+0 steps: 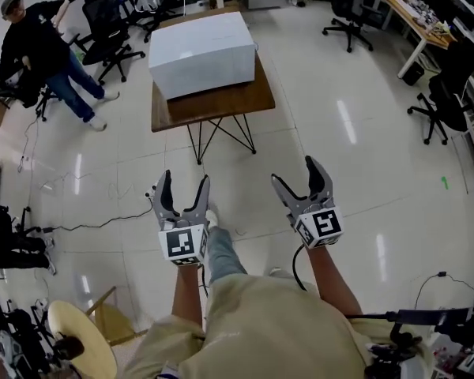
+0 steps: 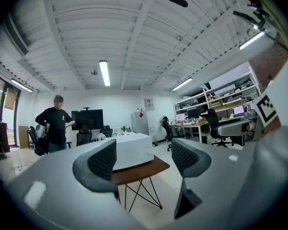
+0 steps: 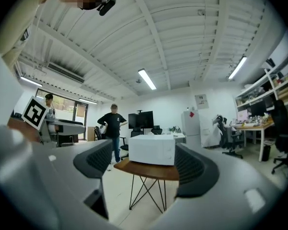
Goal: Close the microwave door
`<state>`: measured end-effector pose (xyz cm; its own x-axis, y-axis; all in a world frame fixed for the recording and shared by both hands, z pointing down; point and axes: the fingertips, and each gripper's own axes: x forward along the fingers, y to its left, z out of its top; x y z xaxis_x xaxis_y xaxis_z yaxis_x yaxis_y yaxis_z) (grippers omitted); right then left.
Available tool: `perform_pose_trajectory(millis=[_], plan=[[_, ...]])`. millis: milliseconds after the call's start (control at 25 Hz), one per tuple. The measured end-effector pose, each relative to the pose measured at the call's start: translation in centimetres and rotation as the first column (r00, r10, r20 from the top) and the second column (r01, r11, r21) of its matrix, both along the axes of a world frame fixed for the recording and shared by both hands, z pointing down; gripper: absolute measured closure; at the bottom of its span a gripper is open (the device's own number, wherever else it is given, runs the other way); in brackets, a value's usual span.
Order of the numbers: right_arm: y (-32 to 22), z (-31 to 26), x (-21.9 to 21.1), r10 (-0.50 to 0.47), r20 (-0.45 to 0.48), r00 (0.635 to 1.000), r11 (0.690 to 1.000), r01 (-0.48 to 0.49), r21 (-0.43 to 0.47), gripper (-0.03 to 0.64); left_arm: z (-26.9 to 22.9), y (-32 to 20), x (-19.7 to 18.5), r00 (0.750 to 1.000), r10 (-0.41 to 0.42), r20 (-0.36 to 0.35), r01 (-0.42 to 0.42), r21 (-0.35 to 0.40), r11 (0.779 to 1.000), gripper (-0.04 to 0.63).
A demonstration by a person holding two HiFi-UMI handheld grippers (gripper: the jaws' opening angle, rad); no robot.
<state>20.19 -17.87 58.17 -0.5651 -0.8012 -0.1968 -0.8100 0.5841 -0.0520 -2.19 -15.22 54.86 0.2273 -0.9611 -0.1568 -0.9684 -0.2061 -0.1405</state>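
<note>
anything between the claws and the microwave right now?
Nothing visible. The left claw and right claw, both open and empty, are held well short of the microwave on the wooden table, with only bare floor between. A cable lies on the floor off to the left, outside that line.

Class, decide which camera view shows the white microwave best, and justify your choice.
The head view: the microwave appears largest and whole, top and one side, on its wooden table. The right gripper view shows it small between the jaws; in the left gripper view a jaw hides one end.
</note>
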Motion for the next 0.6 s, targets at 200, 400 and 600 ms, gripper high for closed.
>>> perform_pose_trajectory(millis=[200,400,600], plan=[[4.4,-1.0,6.5,-0.008,0.029,1.0,1.0,0.009,-0.028,0.221,1.3,5.2,7.0,0.999,0.008,-0.032,-0.01,-0.075,0.997,0.249],[10.5,-2.7,7.2,-0.024,0.038,0.999,0.999,0.022,0.039,0.221,0.5,11.4,9.0,1.0,0.011,-0.012,-0.011,-0.017,1.0,0.249],[14.3,-2.2,5.6,-0.033,0.066,0.997,0.998,0.029,0.055,0.221,0.9,16.1,10.2,0.998,0.054,0.041,-0.055,0.029,0.998,0.249]])
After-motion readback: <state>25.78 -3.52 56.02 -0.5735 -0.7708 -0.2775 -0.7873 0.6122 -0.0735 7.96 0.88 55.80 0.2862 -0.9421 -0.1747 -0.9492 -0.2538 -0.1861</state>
